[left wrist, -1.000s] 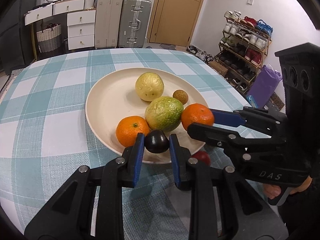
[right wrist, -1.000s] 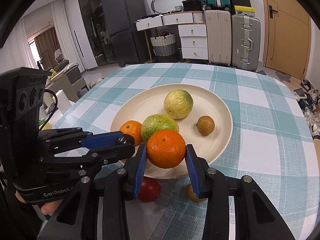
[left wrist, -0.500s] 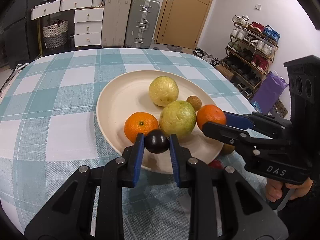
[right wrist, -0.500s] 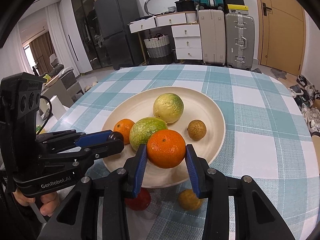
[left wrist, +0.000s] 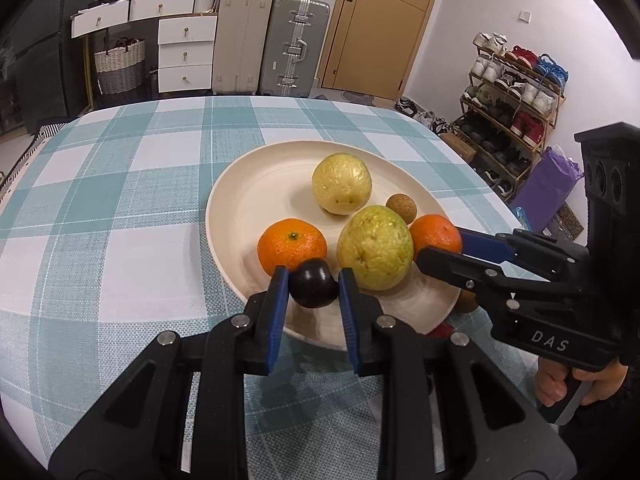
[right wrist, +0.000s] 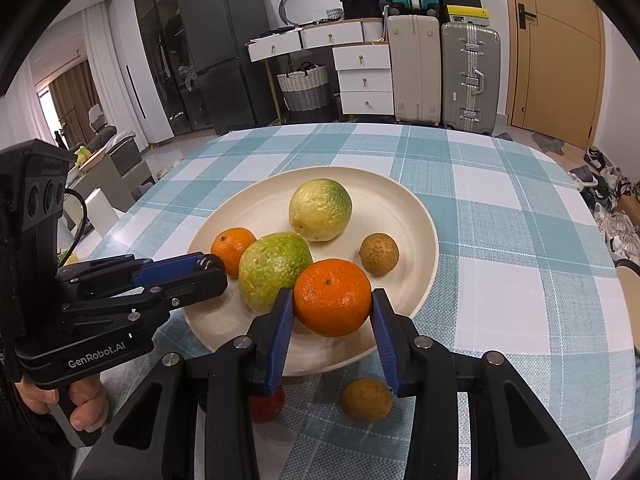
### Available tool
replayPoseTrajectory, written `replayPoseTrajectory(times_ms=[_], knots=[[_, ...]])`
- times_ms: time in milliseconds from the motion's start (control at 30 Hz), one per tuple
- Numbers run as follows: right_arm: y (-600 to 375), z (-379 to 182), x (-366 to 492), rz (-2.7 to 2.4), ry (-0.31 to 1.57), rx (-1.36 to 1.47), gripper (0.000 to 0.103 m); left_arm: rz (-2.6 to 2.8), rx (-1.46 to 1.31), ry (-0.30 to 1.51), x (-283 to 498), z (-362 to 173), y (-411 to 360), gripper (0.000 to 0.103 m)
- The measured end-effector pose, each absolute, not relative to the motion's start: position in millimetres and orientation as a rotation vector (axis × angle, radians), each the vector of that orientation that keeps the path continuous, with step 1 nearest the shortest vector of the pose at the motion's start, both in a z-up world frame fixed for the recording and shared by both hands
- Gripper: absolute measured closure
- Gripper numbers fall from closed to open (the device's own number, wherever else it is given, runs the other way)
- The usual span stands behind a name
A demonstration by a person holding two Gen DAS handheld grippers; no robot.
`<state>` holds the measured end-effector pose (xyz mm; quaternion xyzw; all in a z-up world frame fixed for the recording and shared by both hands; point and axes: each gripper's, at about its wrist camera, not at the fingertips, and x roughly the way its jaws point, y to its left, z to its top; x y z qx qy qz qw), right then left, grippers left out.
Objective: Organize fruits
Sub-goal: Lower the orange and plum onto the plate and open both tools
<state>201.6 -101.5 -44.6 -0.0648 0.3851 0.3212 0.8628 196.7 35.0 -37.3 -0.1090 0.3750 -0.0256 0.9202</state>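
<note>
A cream plate [left wrist: 256, 184] [right wrist: 404, 208] on the checked tablecloth holds a yellow fruit [left wrist: 341, 189], a green-yellow fruit [left wrist: 375, 253] [right wrist: 274, 269], an orange [left wrist: 291, 245] [right wrist: 232, 245] and a small brown fruit [left wrist: 401, 208] [right wrist: 379, 253]. My left gripper [left wrist: 313, 286] is shut on a dark plum [left wrist: 313, 289] over the plate's near rim. My right gripper [right wrist: 332, 306] is shut on a second orange [right wrist: 332, 297] [left wrist: 435, 236] above the plate's near side.
A red fruit [right wrist: 267, 405] and a small brown fruit [right wrist: 366, 400] lie on the cloth just in front of the plate, under my right gripper. The table edge curves off at left and right. Suitcases, drawers and a shoe rack [left wrist: 516, 92] stand beyond.
Both grippers have moved forward over the plate with their fruits still held. The plate now sits closer and further under them.
</note>
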Motion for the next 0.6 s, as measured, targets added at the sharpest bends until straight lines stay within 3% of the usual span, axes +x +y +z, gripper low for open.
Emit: replayPoseTrajectory(times_ms=[333, 500, 600], knots=[[-100.9, -44.2, 201.5, 0.669, 0.816, -0.122, 0.064, -0.047, -0.225, 0.765, 195.4, -37.0, 35.4, 0.08], [-107.0, -38.4, 198.2, 0.636, 0.786, -0.11, 0.054, -0.058, -0.229, 0.758, 192.0, -36.1, 35.9, 0.08], [-111.8, -33.7, 196.1, 0.624, 0.775, -0.111, 0.052, -0.058, -0.218, 0.75, 188.0, -34.9, 34.1, 0.074]])
